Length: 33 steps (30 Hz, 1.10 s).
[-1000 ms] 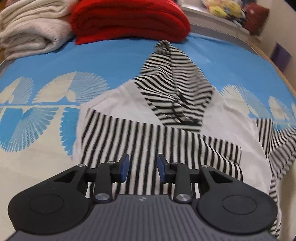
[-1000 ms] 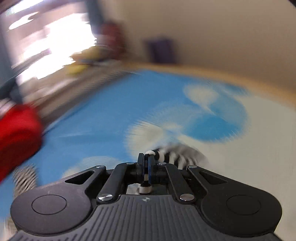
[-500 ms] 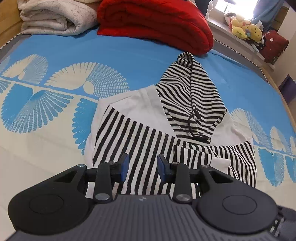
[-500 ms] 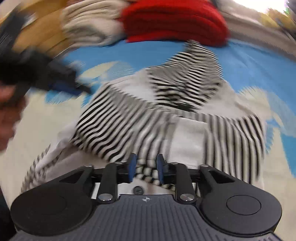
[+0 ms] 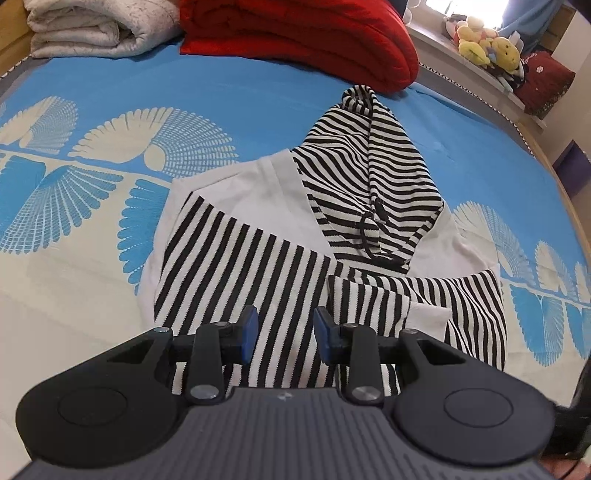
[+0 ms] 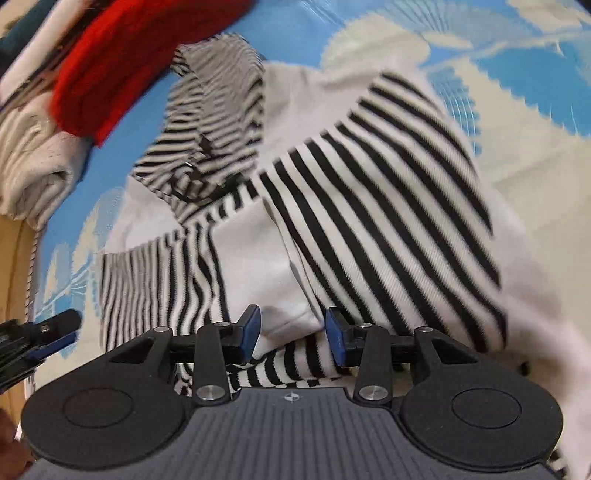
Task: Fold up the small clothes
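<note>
A small black-and-white striped hoodie [image 5: 280, 266] with white panels lies flat on the blue patterned bedspread [image 5: 110, 122], hood pointing away. Both striped sleeves are folded across its front, the right sleeve cuff [image 5: 424, 314] lying near the middle. My left gripper [image 5: 284, 330] is open and empty, hovering over the hoodie's near hem. My right gripper [image 6: 293, 334] is open just above the white cuff [image 6: 291, 314] of the folded sleeve, holding nothing. The hoodie [image 6: 369, 206] fills the blurred right wrist view.
A folded red blanket [image 5: 303, 40] and a folded cream blanket [image 5: 96, 26] lie at the far end of the bed. Stuffed toys [image 5: 487, 48] sit on a ledge at the far right. The left gripper's tip [image 6: 44, 332] shows at the right wrist view's left edge.
My right gripper carried the right sleeve across the hoodie's front, opened and let it go. My left gripper stayed open and rose slightly.
</note>
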Motion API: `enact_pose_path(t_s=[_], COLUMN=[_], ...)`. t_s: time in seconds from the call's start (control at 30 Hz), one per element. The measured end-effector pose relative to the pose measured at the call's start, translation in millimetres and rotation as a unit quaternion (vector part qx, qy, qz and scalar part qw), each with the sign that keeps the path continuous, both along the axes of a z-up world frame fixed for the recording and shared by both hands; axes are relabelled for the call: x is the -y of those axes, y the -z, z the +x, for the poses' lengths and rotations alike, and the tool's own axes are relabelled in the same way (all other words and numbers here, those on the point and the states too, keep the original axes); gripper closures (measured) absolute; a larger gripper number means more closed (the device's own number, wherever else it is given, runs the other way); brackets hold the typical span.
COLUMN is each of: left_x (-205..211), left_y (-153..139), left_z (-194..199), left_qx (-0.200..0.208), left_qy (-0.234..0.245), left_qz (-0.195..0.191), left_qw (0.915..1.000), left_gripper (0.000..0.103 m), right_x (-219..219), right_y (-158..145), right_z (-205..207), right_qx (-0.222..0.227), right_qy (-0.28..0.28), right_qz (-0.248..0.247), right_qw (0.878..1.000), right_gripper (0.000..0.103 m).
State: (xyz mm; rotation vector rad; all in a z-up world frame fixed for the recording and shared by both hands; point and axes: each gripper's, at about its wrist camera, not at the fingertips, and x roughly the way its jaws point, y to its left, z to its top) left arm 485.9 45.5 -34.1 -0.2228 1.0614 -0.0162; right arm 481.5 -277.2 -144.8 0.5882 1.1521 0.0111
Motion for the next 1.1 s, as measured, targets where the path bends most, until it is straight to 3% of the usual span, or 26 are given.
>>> enact_pose_path(t_s=[0.03,0.1,0.13,0.23,0.3,0.37,0.43,0.47,0.5,0.57,0.67,0.77,0.87,0.93,1.1], left_x=[-2,-7,-10,-18,-25,-30,-36,-39,-41,-46,-50,-52,-53,-56,-61], left_y=[0,-2,-2,-5,-8,-11,-11,-11,-11,-11,-9,-4,10,25,67], left_z=[0,0,1,2,2,2,2,2,2,2,2,3,5,6,7], left_qx=[0.0,0.001,0.001,0.002,0.005,0.008,0.007,0.007,0.006,0.006,0.002,-0.004,-0.021,-0.044,-0.107], left_qy=[-0.002,-0.007,-0.01,-0.016,-0.022,-0.027,-0.033,-0.036,-0.04,-0.045,-0.05,-0.051,-0.054,-0.061,-0.073], left_qz=[0.0,0.0,-0.001,-0.004,-0.008,-0.01,-0.011,-0.011,-0.012,-0.013,-0.015,-0.012,-0.01,-0.018,-0.04], left_qw=[1.0,1.0,1.0,0.9999,0.9997,0.9996,0.9994,0.9992,0.9991,0.9989,0.9987,0.9986,0.9983,0.997,0.9908], left_gripper=[0.066,0.066,0.066,0.066,0.066,0.066,0.066,0.066,0.066,0.065,0.064,0.063,0.057,0.056,0.056], right_x=[-6,-16,-19,-21,-32,-50,-64,-67,-69,-67,-50,-16,23,39,58], right_y=[-2,-8,-11,-21,-40,-63,-77,-82,-87,-87,-71,-50,-34,-26,-27], right_z=[0,0,0,-5,-12,-21,-27,-30,-35,-36,-32,-28,-30,-36,-49], right_qx=[-0.001,0.009,0.017,0.058,0.117,0.187,0.217,0.226,0.233,0.219,0.161,0.073,0.004,-0.016,-0.021], right_qy=[0.001,-0.004,-0.003,0.014,-0.009,-0.082,-0.173,-0.199,-0.207,-0.196,-0.14,-0.046,0.038,0.068,0.074], right_qz=[-0.013,-0.042,-0.049,-0.035,-0.01,0.049,0.131,0.144,0.134,0.1,0.038,-0.039,-0.071,-0.074,-0.052], right_qw=[1.0,0.999,0.999,0.998,0.993,0.978,0.952,0.943,0.941,0.951,0.976,0.996,0.997,0.995,0.996], right_gripper=[0.068,0.091,0.097,0.099,0.099,0.098,0.096,0.093,0.081,0.062,0.062,0.062,0.062,0.062,0.063])
